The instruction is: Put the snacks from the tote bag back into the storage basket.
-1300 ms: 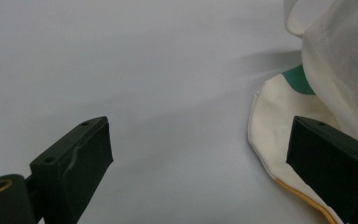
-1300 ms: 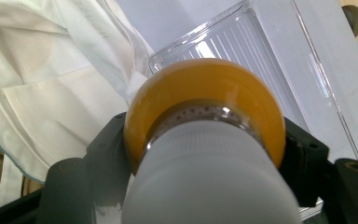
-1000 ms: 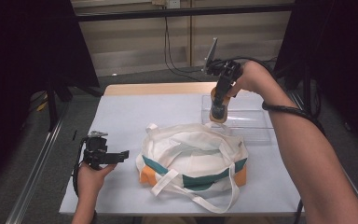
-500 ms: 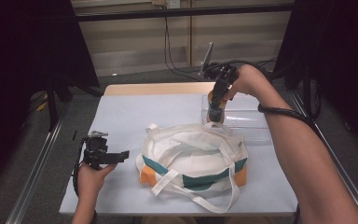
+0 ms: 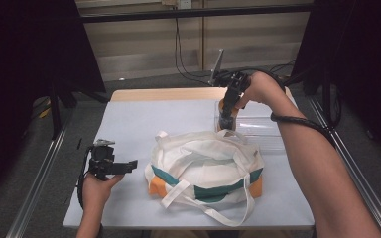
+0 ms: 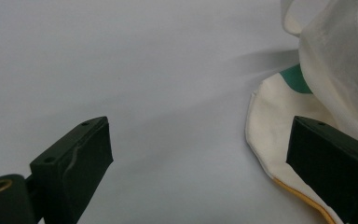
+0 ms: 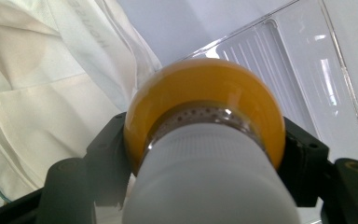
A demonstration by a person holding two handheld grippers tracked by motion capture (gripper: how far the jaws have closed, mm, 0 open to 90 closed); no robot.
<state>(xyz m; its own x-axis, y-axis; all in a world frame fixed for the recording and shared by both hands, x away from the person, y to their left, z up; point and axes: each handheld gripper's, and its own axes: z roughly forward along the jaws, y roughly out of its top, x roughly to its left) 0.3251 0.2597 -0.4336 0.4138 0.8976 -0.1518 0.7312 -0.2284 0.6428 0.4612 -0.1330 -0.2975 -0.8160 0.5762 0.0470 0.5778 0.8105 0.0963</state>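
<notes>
Bottle [image 7: 205, 140]: orange body, white cap; lower part hiding behind cap.
Right gripper [image 5: 226, 115]: fingers pinching bottle.
Left gripper [image 6: 200, 163]: fingers spreading, holding nothing.

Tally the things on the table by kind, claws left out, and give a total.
Cloth bag: 1
Orange bottle with white cap: 1
Clear plastic tray: 1
Total: 3

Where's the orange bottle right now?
The orange bottle is clamped in the right gripper, at the far right in the high view, over the clear tray just behind the white bag.
</notes>
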